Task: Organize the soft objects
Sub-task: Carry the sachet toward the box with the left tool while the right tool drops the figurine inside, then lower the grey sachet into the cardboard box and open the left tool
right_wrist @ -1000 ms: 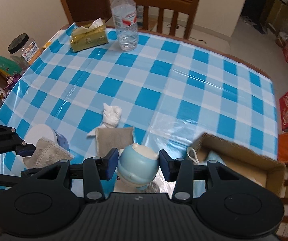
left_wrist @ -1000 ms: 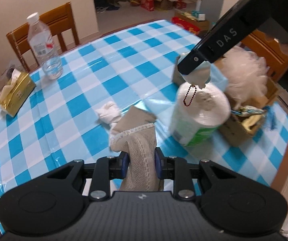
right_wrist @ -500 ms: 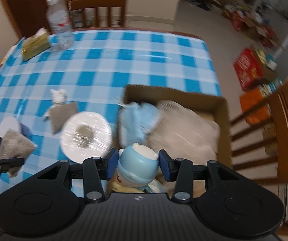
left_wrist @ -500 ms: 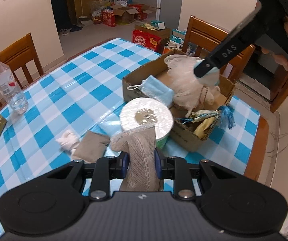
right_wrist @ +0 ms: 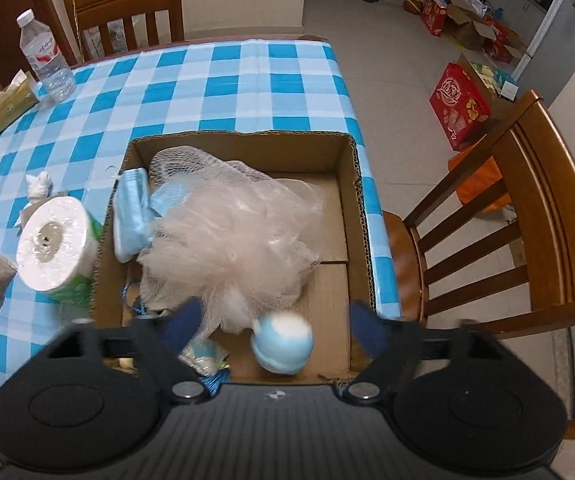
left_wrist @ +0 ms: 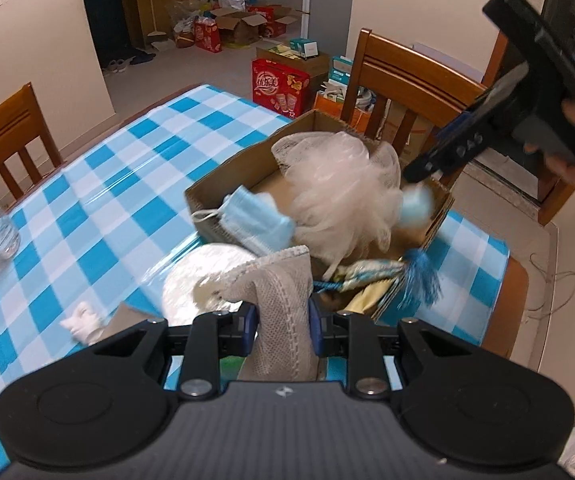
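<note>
We see the left gripper (left_wrist: 283, 320) at lower centre of the left wrist view, its blue pads clamped on a beige mesh cloth (left_wrist: 279, 300) that stands up between them. Behind the cloth, a wrapped paper roll (left_wrist: 203, 276) sits on the blue checked tablecloth (left_wrist: 127, 168), just beside the cardboard box (left_wrist: 223, 184) in mid-frame.

In the right wrist view the right gripper (right_wrist: 275, 324) sits low in the frame over the box (right_wrist: 351, 208); its jaws are opening, both fingers blurred and set wide apart. Between them we see a small blue-and-white plush toy (right_wrist: 283, 342), also blurred, with clear gaps to either finger, over the near end of the box floor. We cannot tell whether it touches the floor.

Box contents, same view: a pale mesh bath pouf (right_wrist: 231, 240) fills the middle; a light blue face mask (right_wrist: 131, 212) lies against the left wall; a blue tassel (right_wrist: 215, 382) shows at the lower left edge.

Upper left of that view: a water bottle (right_wrist: 45, 56) and a tissue pack (right_wrist: 11, 100). A crumpled white tissue (right_wrist: 39, 184) lies left of the box, near the roll (right_wrist: 53, 240).
</note>
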The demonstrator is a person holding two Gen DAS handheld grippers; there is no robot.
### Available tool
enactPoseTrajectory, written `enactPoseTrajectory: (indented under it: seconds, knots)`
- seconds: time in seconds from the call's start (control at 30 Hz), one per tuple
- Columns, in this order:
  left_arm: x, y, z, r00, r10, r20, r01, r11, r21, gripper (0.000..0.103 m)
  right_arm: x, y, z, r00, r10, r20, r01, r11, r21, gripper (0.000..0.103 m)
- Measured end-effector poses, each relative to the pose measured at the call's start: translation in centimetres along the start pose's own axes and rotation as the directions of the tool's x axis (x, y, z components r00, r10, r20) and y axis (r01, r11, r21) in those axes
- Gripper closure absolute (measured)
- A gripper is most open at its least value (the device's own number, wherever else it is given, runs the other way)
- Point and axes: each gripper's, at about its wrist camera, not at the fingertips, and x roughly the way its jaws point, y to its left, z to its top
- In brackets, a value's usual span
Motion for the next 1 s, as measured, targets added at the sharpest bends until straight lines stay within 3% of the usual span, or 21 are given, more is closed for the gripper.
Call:
enactPoseTrajectory:
  seconds: [0.2, 0.3, 0.5, 0.77, 1.0]
  knots:
    - [1.5, -1.7, 2.2, 1.0, 0.003, -0.007, -0.003, 1.0, 0.007, 0.078, 1.4, -1.5, -0.9, 0.999, 0.049, 0.016, -0.049, 0.998, 0.029, 0.012]
    - [2.0, -2.2, 3.4, 1.0, 0.004, -0.002, -0.004, 1.0, 0.008, 0.078, 1.5, -1.5, -2.2, 0.996, 0.06, 0.064, -0.062, 0.998, 0.03, 0.004]
    - [3.2, -2.7, 6.3, 1.0, 0.003, 0.018, -0.003, 1.0, 0.016, 0.078, 1.2, -0.4, -4.6, 0.985, 0.059, 0.163, -0.06, 0.998, 0.001, 0.002]
    - [5.0, -3.1, 11.7, 0.997, -0.012, 0.073, 0.01, 0.999, 0.032, 0.078, 0.9, 1.9, -7.0, 0.963, 0.053, 0.263, -0.042, 0.998, -0.047, 0.0]
    - [9.1, -4.3, 17.3, 0.993, -0.063, 0.096, 0.058, 0.997, 0.052, 0.078, 0.7, 1.9, -8.2, 0.957, 0.046, 0.287, -0.042, 0.999, -0.021, 0.0]
